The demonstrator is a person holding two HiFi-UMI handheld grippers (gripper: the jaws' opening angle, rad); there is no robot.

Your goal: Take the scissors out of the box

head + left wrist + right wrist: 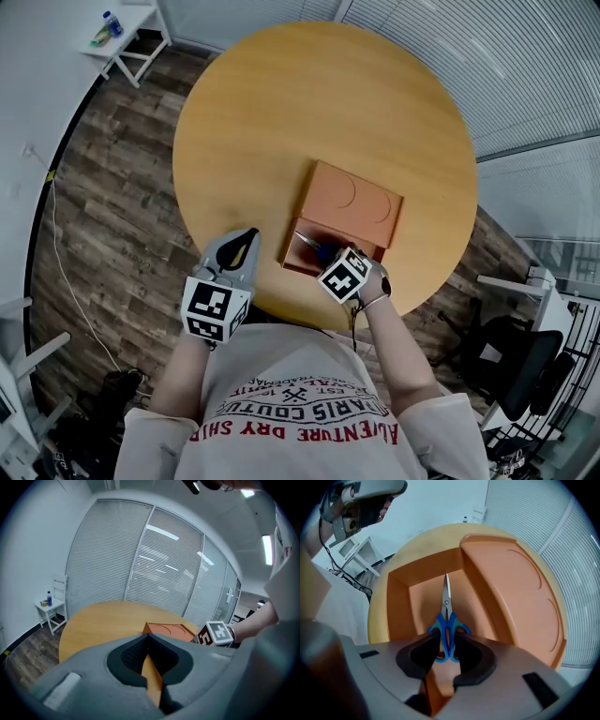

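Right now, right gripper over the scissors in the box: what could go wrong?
1. The right gripper straddles only the handle loops of the scissors; gripped there, the blades may swing or slip out.
2. The left gripper is off the box, so a snag on its wall could drag it.

Head view: my right gripper hid most of the scissors at the near end of the box. Right gripper view: its jaws covered the handle loops' outer curves.
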